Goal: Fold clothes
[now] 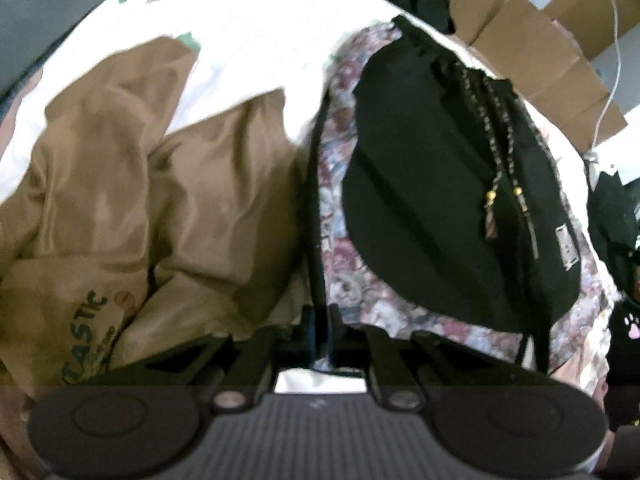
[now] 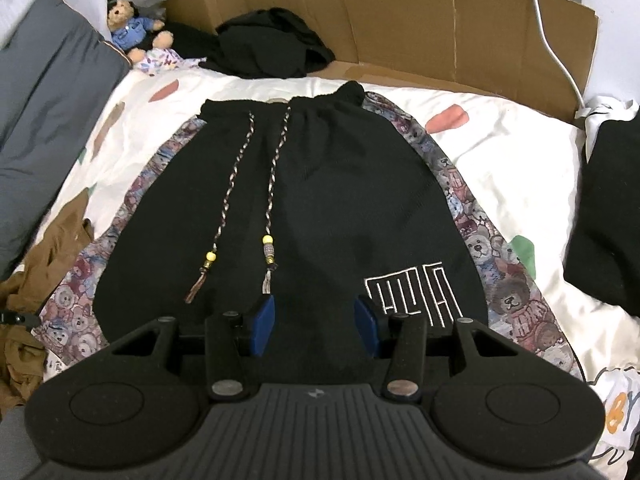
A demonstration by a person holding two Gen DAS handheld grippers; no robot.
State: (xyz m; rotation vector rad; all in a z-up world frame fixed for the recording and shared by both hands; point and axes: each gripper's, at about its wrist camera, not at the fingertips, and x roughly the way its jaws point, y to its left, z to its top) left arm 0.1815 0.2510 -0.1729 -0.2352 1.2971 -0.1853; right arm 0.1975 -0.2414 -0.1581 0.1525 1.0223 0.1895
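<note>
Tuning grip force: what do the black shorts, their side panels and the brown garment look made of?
Black shorts: matte knit, fleece-like, probably cotton blend; no sheen. Side panels: woven tapestry-like bear print, textured. Brown garment: thin, smooth, satiny; glossy highlights on its folds, likely synthetic.

Place: probably a bedroom at home.
Signs: patterned bedsheet (image 2: 500, 148), grey pillow (image 2: 48, 92), teddy bear (image 2: 134, 28), clothes heaps, cardboard boxes (image 2: 440, 24) along the bed.

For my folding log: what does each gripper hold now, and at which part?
The left gripper is shut on the shorts at their bear-print side edge. The right gripper is open above the hem, holding nothing.
</note>
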